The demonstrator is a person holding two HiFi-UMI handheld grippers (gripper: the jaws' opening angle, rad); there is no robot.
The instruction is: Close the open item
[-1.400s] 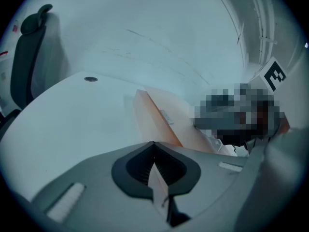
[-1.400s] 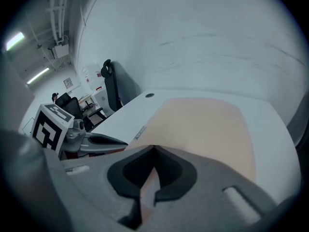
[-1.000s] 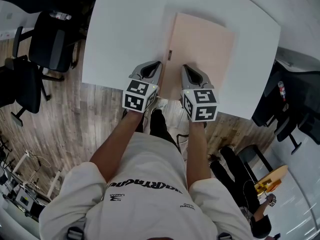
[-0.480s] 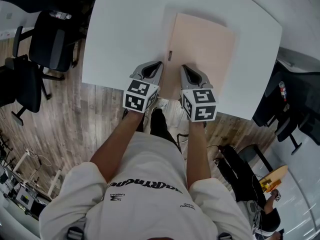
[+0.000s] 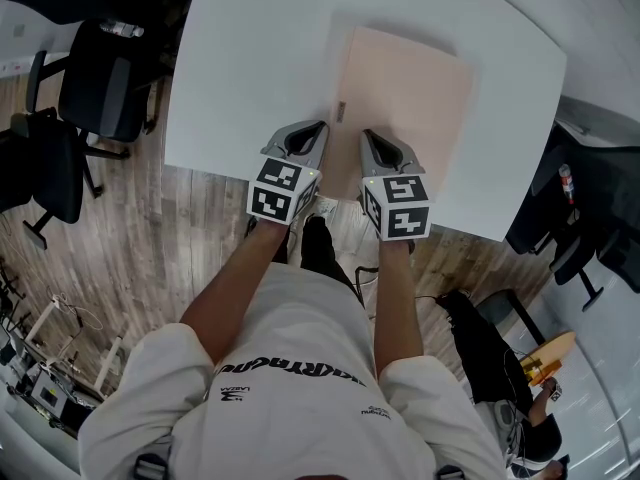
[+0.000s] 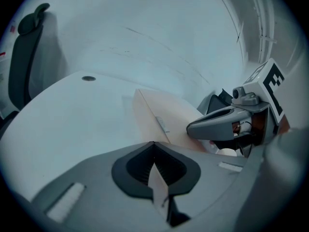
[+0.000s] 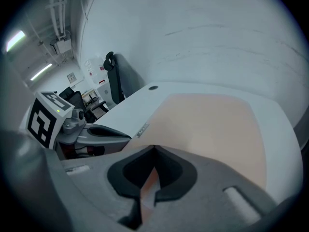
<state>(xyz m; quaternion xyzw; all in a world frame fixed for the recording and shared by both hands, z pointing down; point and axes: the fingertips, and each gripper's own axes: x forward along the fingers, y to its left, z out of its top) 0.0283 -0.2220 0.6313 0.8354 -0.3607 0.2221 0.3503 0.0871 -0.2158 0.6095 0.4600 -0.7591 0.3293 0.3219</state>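
A pale pink folder [image 5: 405, 108] lies flat and closed on the white table [image 5: 250, 58], with a small grey tab [image 5: 340, 110] on its left edge. My left gripper [image 5: 308, 134] hovers at the table's near edge just left of the folder, jaws shut and empty. My right gripper [image 5: 372, 140] sits over the folder's near edge, also shut with nothing in it. The left gripper view shows the folder [image 6: 166, 112] ahead and the right gripper [image 6: 224, 123] beside it. In the right gripper view the folder [image 7: 212, 124] fills the middle and the left gripper [image 7: 99, 132] is at the left.
Black office chairs [image 5: 100, 78] stand left of the table on the wooden floor. Another dark chair [image 5: 590, 208] is at the right. A person's legs [image 5: 490, 358] show at the lower right. A round cable hole [image 6: 88, 78] marks the table's far part.
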